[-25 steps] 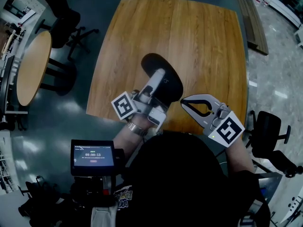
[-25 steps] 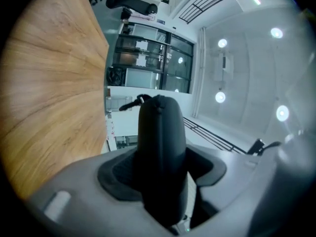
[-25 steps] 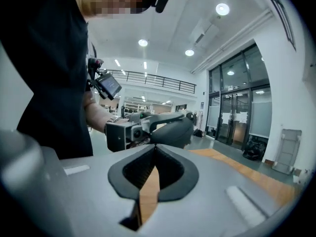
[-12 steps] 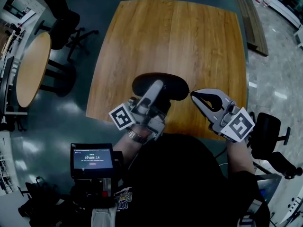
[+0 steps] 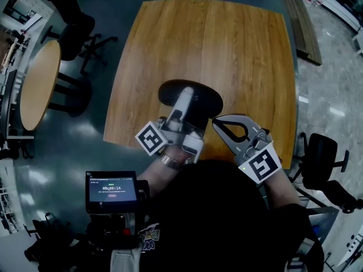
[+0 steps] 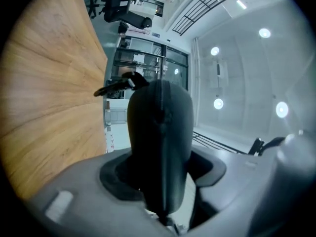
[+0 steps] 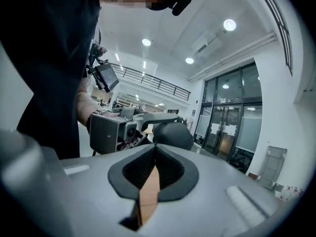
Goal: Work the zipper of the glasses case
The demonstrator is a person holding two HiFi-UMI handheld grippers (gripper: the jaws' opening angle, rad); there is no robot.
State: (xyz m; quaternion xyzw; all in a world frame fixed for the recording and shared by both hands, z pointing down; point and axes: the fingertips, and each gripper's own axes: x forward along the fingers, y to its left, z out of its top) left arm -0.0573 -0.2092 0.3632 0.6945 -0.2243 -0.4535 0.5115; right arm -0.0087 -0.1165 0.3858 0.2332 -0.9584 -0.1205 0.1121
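Note:
The black oval glasses case (image 5: 195, 98) is held a little above the near part of the wooden table (image 5: 227, 50). My left gripper (image 5: 186, 105) is shut on it across its width, one finger (image 5: 182, 107) lying over its top. In the left gripper view the case (image 6: 160, 127) stands upright between the jaws, its seam facing the camera. My right gripper (image 5: 215, 122) is shut with nothing in it, its tip just off the case's near right end. In the right gripper view the closed tips (image 7: 154, 148) point at the case (image 7: 173, 135) and the left gripper (image 7: 113, 130).
A round wooden table (image 5: 37, 81) and a black office chair (image 5: 79, 30) stand at the left. Another chair (image 5: 320, 157) is at the right, a wooden bench (image 5: 303, 24) at the top right. A small screen (image 5: 112, 188) hangs at the person's chest.
The left gripper has turned the case from slanted to lying more crosswise. The right gripper swung out to the right, then came back in close to the case's right end.

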